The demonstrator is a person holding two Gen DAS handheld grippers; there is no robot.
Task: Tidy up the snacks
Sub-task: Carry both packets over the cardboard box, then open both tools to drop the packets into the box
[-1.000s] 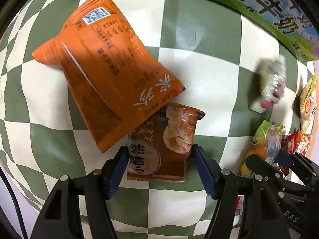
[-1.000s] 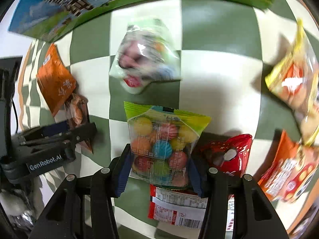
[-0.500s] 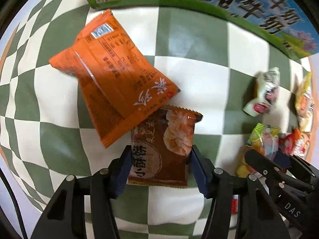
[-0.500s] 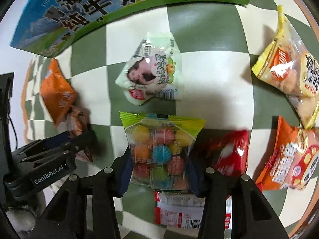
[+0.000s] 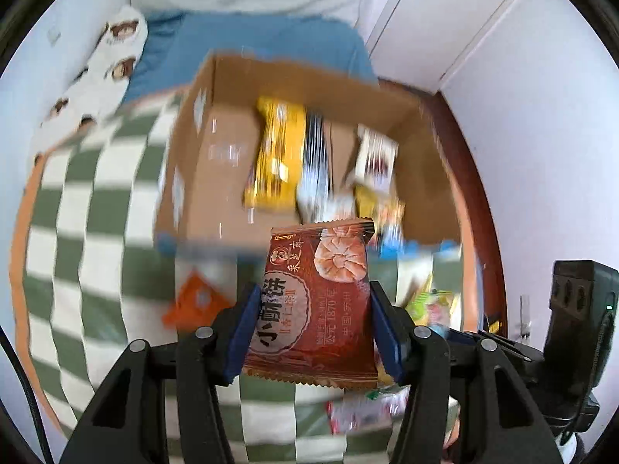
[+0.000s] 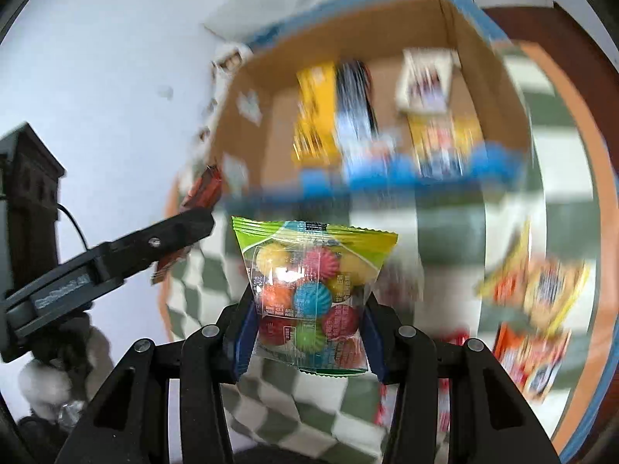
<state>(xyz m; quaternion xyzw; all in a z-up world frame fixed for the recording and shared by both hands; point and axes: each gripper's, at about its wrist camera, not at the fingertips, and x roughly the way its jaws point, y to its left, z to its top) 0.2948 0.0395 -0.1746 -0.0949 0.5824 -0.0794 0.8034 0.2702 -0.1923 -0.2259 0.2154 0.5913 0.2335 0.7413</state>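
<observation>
My left gripper (image 5: 313,332) is shut on a brown pastry packet (image 5: 315,301) and holds it upright above the checked cloth, in front of an open cardboard box (image 5: 216,147). My right gripper (image 6: 307,328) is shut on a clear green-topped bag of coloured candy balls (image 6: 309,294), also lifted, facing the same box (image 6: 476,38). The left gripper's arm (image 6: 108,259) shows at the left of the right wrist view. The box holds yellow and other packets (image 5: 278,158).
An orange packet (image 5: 195,301) lies on the green-and-white checked cloth (image 5: 85,232) below the left gripper. Yellow and orange snack bags (image 6: 537,294) lie at the right of the right wrist view. A black power strip (image 5: 580,297) stands at the far right.
Both grippers have lifted their packets off the cloth and tilted up toward the open box. The views now show the box and the room instead of the tabletop.
</observation>
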